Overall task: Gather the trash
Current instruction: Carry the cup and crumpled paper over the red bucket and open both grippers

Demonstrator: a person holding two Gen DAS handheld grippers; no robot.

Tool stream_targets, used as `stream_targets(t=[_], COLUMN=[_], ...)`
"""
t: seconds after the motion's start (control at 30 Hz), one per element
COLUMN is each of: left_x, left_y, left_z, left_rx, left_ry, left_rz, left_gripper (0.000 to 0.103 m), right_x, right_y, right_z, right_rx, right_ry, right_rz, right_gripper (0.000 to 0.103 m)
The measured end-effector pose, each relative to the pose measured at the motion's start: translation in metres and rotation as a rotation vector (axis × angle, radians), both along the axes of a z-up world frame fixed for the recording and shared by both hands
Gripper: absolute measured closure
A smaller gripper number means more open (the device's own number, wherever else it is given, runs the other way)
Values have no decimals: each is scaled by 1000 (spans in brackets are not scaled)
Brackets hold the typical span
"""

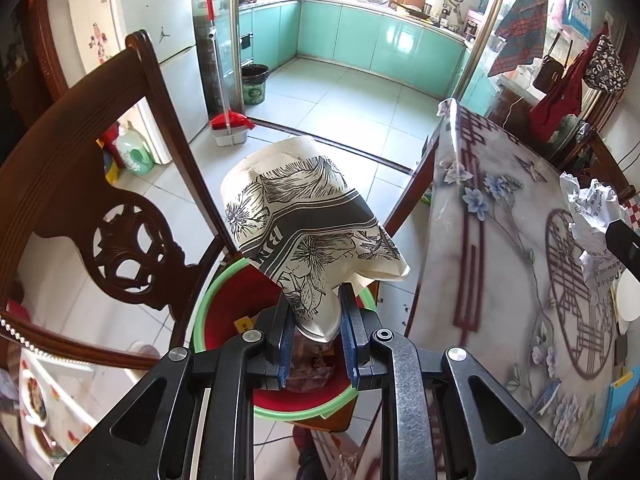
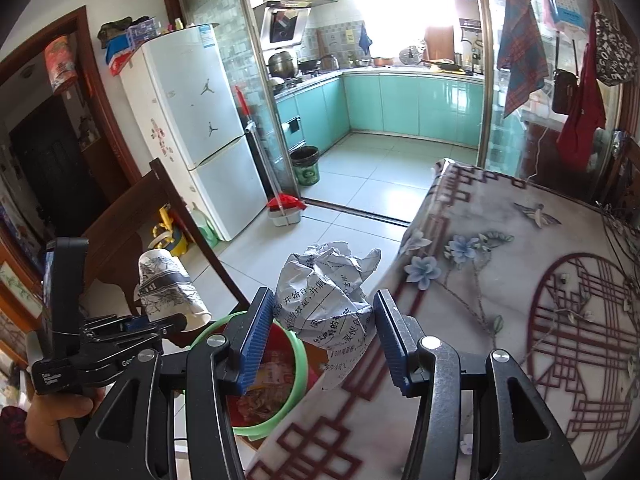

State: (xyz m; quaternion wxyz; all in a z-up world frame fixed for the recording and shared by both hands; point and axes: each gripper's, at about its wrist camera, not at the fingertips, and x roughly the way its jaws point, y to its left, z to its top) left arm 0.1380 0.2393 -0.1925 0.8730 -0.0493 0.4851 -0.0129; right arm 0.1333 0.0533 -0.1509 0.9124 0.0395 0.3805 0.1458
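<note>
My left gripper [image 1: 316, 320] is shut on the base of a crushed paper cup [image 1: 304, 216] with a black flower print. It hangs above a red bin with a green rim [image 1: 208, 300] that holds wrappers. The right wrist view shows that cup [image 2: 168, 284] and the left gripper [image 2: 160, 326] at the left, beside the bin's rim [image 2: 302, 356]. My right gripper [image 2: 322, 312] is shut on a crumpled ball of printed paper [image 2: 332, 304], over the table's edge next to the bin. The same paper ball [image 1: 592, 216] appears at the right in the left wrist view.
A dark carved wooden chair [image 1: 120, 200] stands left of the bin. The table with a flowered cloth [image 2: 520, 280] fills the right. A person's hand [image 2: 52, 420] holds the left gripper. A broom and dustpan [image 1: 228, 128] and a green bucket [image 1: 255, 84] stand near the kitchen doorway.
</note>
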Motion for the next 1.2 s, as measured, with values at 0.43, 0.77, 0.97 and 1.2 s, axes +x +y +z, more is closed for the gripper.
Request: stream_targets(t=[0.43,0.77,0.97,1.2], left_x=[14,28,35,44], left_y=[30,50,58,62], left_z=[-44,-83,-100,-114], left_rx=[23,20,5,-1], left_ry=[117,225,268,303], left_rz=[47,79,86,93], left_gripper=[83,83,83,83], right_x=[23,42,48,55], right_y=[52,83,95,108], right_z=[-54,-102,-115,-124], right_rx=[22,-18,-27,-33], right_ry=[133,246,278,300], right_rz=[94,159,186,210], right_gripper=[53,53,53,53])
